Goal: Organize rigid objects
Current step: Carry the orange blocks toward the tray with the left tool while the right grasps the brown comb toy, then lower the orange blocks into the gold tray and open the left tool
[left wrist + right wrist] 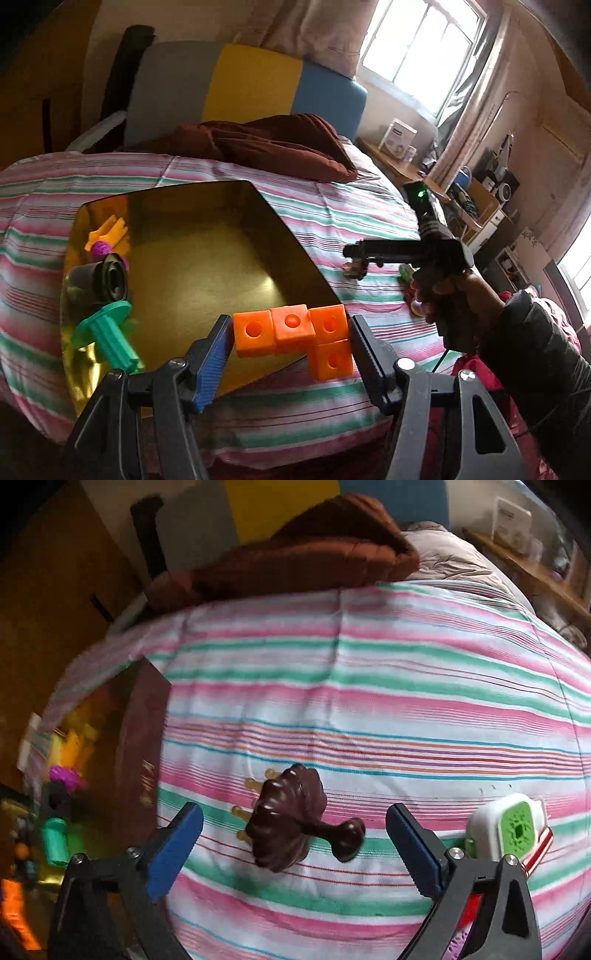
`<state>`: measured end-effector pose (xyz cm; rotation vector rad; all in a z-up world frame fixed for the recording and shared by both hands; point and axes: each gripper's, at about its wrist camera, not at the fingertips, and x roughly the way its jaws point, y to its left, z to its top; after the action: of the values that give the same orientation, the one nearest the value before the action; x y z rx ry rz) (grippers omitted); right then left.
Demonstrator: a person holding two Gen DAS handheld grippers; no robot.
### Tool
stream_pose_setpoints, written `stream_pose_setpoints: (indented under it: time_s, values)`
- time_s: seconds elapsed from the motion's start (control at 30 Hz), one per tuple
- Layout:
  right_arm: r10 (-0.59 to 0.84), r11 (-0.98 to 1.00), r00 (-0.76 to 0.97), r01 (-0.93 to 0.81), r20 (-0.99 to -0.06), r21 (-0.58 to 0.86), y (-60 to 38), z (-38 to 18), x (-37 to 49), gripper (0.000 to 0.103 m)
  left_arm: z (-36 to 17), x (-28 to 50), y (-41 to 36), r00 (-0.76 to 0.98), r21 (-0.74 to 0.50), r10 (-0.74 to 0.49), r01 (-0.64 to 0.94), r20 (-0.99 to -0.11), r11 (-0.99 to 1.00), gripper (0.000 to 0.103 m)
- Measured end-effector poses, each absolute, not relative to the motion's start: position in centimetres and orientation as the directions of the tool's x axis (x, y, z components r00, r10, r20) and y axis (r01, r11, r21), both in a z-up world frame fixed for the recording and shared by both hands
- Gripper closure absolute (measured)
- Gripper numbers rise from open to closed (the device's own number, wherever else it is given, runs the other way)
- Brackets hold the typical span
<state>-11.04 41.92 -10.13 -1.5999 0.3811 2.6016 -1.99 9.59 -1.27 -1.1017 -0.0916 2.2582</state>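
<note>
My left gripper (291, 338) is shut on an orange block piece (291, 326) made of several joined cubes, held over the near edge of a gold-lined box (207, 240). In the box lie a green spool (107, 334), a dark cylinder (107, 282), a purple ball (99, 249) and an orange piece (109, 230). My right gripper (295, 830) is open just above a dark brown toy drumstick (295, 819) on the striped bedspread (369, 701). The right gripper also shows in the left wrist view (356, 266).
A white and green square toy (509, 823) lies right of the drumstick. The box's side wall (140, 757) stands left of it. A brown blanket (273, 144) lies at the head of the bed. A bedside table (399, 158) stands at the right.
</note>
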Motion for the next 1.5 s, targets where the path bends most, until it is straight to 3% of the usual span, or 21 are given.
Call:
stream_pose_setpoints:
  time_s: [0.07,0.4,0.43,0.7,1.03,1.27,1.5]
  values:
    - [-0.036,-0.976,-0.450,-0.177,-0.892,0.129,41.4,-10.6,-10.9,0.032,-1.3,-2.0,9.1,-0.479,-0.300,0.536,-0.485,-0.695,-0.821,0.039]
    - [-0.024,-0.986,-0.503,-0.129,-0.864,0.103,40.2,-10.9,-6.7,0.035,-2.0,-2.5,5.6,-0.582,-0.175,0.367,-0.360,-0.725,-0.916,0.039]
    - [-0.006,-0.987,-0.511,-0.135,-0.860,0.087,40.2,-10.7,-6.8,0.044,-2.1,-2.5,5.5,-0.585,-0.169,0.358,-0.353,-0.728,-0.920,0.039]
    - [0.012,-0.991,-0.521,-0.122,-0.854,0.060,40.1,-10.4,-7.3,0.044,-2.2,-1.7,4.8,-0.600,-0.118,0.299,-0.322,-0.742,-0.939,0.039]
    - [0.030,-0.993,-0.518,-0.113,-0.855,0.034,39.8,-10.6,-7.3,0.044,-1.5,-1.7,2.2,-0.584,-0.207,0.340,-0.285,-0.737,-0.936,0.039]
    - [0.028,-0.995,-0.518,-0.093,-0.855,0.023,39.3,-10.6,-7.2,0.044,-1.7,-1.2,-1.9,-0.602,-0.228,0.296,-0.189,-0.742,-0.955,0.039]
    - [0.025,-0.996,-0.518,-0.082,-0.855,0.020,38.8,-10.5,-7.0,0.043,-2.0,-2.0,-1.1,-0.588,-0.255,0.335,-0.217,-0.736,-0.942,0.039]
